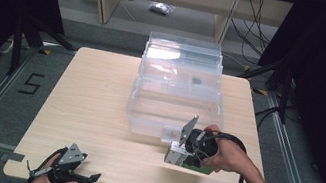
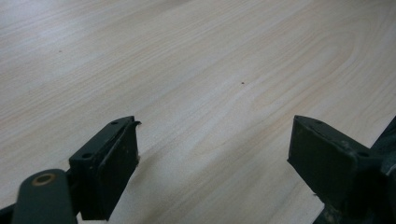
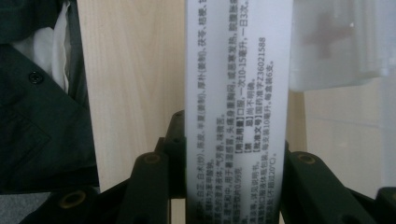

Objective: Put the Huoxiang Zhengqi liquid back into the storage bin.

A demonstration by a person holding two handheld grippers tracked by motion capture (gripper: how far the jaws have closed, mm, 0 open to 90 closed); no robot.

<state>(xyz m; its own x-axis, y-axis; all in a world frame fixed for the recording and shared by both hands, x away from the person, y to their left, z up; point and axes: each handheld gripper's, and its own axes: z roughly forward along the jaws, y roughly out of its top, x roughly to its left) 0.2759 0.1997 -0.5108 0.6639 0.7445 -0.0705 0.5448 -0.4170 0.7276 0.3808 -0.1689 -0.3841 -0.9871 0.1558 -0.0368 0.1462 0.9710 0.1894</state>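
Medicine box [image 1: 183, 157] is the thing in hand, but take the scene by size. Widest is the pale wooden counter [image 1: 92, 109], with a clear plastic storage bin [image 1: 176, 94] standing on its far half; the bin looks like stacked transparent tiers, and a small dark item shows through its upper wall.

Next comes the right gripper [image 1: 179, 147], held in the person's right hand [image 1: 230, 157] just in front of the bin's near wall. Its fingers are clamped on the box, one on each long side. In the right gripper view the box [image 3: 238, 112] rises between them, a white face with lines of small black print. In the high view the box shows a white end and a green side, close over the counter near its right front.

The left gripper [image 1: 84, 179] sits at the counter's near left edge, well apart from the box. In the left gripper view its fingers [image 2: 109, 163] stand wide apart with bare wood between.
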